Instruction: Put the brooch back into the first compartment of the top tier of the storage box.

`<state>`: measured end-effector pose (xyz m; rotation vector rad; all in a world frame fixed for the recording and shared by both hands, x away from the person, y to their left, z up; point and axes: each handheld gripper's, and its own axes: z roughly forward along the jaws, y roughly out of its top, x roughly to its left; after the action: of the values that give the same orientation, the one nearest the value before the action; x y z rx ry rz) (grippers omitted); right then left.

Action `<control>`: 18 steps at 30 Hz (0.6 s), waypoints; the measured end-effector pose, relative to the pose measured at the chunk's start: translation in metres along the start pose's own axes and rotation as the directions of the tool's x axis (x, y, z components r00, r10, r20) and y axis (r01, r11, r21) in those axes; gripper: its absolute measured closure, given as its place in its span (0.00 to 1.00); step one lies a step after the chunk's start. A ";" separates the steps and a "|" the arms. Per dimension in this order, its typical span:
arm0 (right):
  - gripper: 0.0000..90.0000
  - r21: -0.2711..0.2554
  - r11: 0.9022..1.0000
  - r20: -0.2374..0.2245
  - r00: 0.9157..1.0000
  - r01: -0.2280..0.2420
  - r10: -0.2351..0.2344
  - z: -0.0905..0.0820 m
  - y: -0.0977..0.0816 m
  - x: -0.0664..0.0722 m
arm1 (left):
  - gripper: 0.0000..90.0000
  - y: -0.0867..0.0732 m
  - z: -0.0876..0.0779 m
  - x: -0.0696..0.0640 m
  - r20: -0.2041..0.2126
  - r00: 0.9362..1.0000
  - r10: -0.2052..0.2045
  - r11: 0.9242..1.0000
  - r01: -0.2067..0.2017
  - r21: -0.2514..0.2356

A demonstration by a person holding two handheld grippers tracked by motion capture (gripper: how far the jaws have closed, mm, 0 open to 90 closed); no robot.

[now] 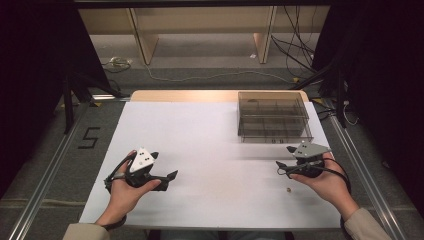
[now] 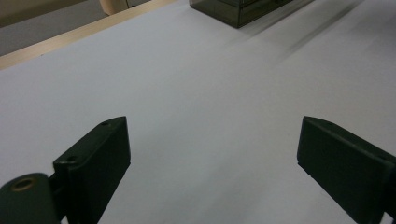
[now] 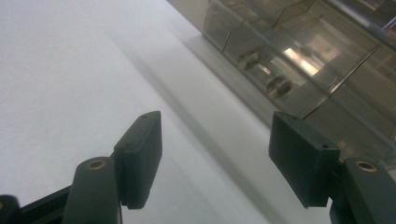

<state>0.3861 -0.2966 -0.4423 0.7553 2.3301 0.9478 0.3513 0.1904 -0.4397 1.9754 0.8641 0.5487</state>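
A "5" (image 1: 88, 138) is taped on the floor left of the table (image 1: 210, 150). Left gripper (image 1: 169, 176) and right gripper (image 1: 281, 166) both spread, pinching nothing, broad bare tabletop between. Small brown object (image 1: 289, 189) lies near the front edge beside the right hand; clear divided box (image 1: 272, 116) at far right corner.

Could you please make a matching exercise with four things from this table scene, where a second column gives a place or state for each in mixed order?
Things:
1. left tongs
2. right tongs
3. clear compartment box
4. small round object

Places or states:
A. at the far right part of the white table top
B. lying on the table just in front of the person's right hand
C. open and empty, held near the left front of the table
D. open and empty, close to the box's near side

Pairs: 1-C, 2-D, 3-A, 4-B
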 end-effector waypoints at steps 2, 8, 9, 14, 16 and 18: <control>0.40 -0.002 1.000 -0.017 1.000 -0.010 0.010 0.000 -0.003 0.001 | 0.11 0.000 0.000 0.000 -0.001 1.000 -0.006 1.000 0.006 -0.001; 0.43 0.013 0.999 -0.071 0.997 -0.037 0.038 0.000 -0.012 0.008 | 0.11 0.001 -0.001 -0.002 -0.007 1.000 0.002 1.000 -0.002 0.003; 0.44 0.018 0.999 -0.077 0.996 -0.037 0.038 -0.001 -0.014 0.009 | 0.11 0.001 -0.001 -0.002 -0.008 1.000 0.003 1.000 -0.003 0.002; 0.49 0.044 0.998 -0.132 0.990 -0.040 0.046 -0.002 -0.019 0.017 | 0.11 0.001 -0.001 -0.002 -0.008 1.000 0.003 1.000 -0.003 0.003; 0.52 0.064 0.997 -0.149 0.988 -0.038 0.047 -0.002 -0.021 0.019 | 0.11 0.001 -0.002 -0.002 -0.009 1.000 0.003 1.000 -0.003 0.003; 0.53 0.083 0.996 -0.161 0.986 -0.039 0.053 -0.002 -0.023 0.021 | 0.11 0.001 -0.002 -0.002 -0.009 1.000 0.003 1.000 -0.003 0.004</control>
<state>0.3629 -0.2981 -0.4634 0.7931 2.5153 0.9745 0.3492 0.1901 -0.4380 1.9793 0.8689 0.5587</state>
